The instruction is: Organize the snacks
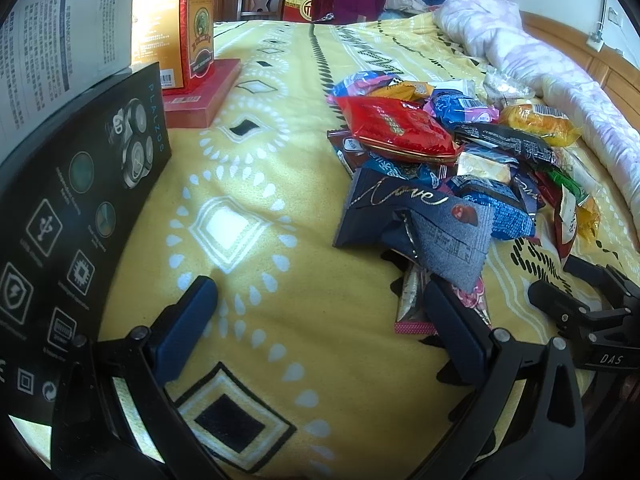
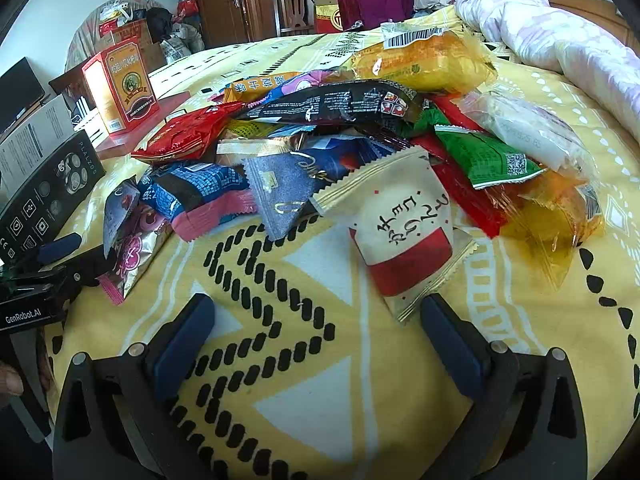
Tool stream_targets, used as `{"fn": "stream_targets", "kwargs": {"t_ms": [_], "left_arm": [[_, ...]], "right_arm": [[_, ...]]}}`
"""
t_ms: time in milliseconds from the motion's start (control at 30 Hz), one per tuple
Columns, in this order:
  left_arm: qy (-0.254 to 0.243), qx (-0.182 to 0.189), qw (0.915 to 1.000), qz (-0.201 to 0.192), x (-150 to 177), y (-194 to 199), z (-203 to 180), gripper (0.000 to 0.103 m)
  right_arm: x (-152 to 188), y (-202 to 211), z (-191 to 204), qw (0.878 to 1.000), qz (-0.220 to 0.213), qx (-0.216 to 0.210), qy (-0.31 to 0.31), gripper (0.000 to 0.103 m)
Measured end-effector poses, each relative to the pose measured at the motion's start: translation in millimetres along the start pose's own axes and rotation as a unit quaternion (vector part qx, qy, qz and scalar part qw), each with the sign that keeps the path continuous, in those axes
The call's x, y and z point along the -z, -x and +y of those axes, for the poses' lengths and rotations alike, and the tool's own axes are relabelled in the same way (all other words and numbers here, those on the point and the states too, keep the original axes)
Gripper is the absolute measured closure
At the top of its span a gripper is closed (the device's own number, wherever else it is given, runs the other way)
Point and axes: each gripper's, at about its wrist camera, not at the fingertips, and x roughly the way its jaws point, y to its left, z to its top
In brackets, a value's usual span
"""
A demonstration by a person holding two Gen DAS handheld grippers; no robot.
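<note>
A pile of snack packets (image 1: 448,160) lies on the yellow patterned bedspread (image 1: 260,240); it also shows in the right wrist view (image 2: 340,140). My left gripper (image 1: 320,300) is open and empty, low over the bedspread, left of the pile; its right finger (image 1: 452,328) is beside a dark blue packet (image 1: 420,216) and a pink-edged packet (image 1: 412,312). My right gripper (image 2: 316,316) is open and empty, just in front of a white and red packet (image 2: 400,236). A red packet (image 1: 396,128), a green packet (image 2: 484,156) and orange packets (image 2: 424,60) lie in the pile.
A black shaver box (image 1: 68,216) stands along the left, with a white printed box (image 1: 60,52) behind it. A red and orange carton (image 1: 192,24) stands on a flat red box (image 1: 204,96). A rolled lilac quilt (image 1: 560,72) lies along the right. Clothes and a chair are at the back.
</note>
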Motion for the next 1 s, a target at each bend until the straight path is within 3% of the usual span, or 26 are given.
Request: {"fn": "stream_targets", "kwargs": {"t_ms": [367, 433, 500, 567, 667, 800, 900, 1000], "left_arm": [[0.001, 0.002, 1.0, -0.001, 1.0, 2.3, -0.8, 0.0], [0.001, 0.001, 1.0, -0.001, 0.7, 2.5, -0.5, 0.0], [0.001, 0.002, 1.0, -0.002, 0.6, 2.9, -0.2, 0.0], [0.001, 0.002, 1.0, -0.002, 0.8, 3.1, -0.3, 0.0], [0.005, 0.009, 0.9999, -0.004, 1.8, 4.4, 1.2, 0.0], [0.004, 0.008, 1.0, -0.002, 2.1, 4.2, 0.9, 0.0], [0.006, 0.012, 0.9999, -0.004, 2.6, 5.5, 1.9, 0.0], [0.011, 0.019, 0.9997, -0.007, 3.6, 7.2, 3.2, 0.0]], "right_arm": [[0.5, 2.0, 2.2, 1.0, 0.004, 0.007, 0.003, 0.0], [-1.1, 2.4, 4.7, 1.0, 0.018, 0.008, 0.01, 0.0], [-8.4, 7.4, 9.0, 0.998, 0.058, 0.005, 0.03, 0.0], [-20.7, 23.1, 10.6, 0.997, 0.074, -0.026, 0.026, 0.012], [-55.7, 62.4, 6.4, 0.995, 0.031, -0.098, 0.007, 0.017], [-139.9, 83.3, -28.2, 0.995, -0.033, -0.098, -0.015, 0.017], [-210.2, 42.4, -57.7, 0.998, -0.016, -0.064, -0.021, 0.027], [-267.6, -26.8, -80.3, 0.997, 0.049, -0.048, -0.02, 0.037]]}}
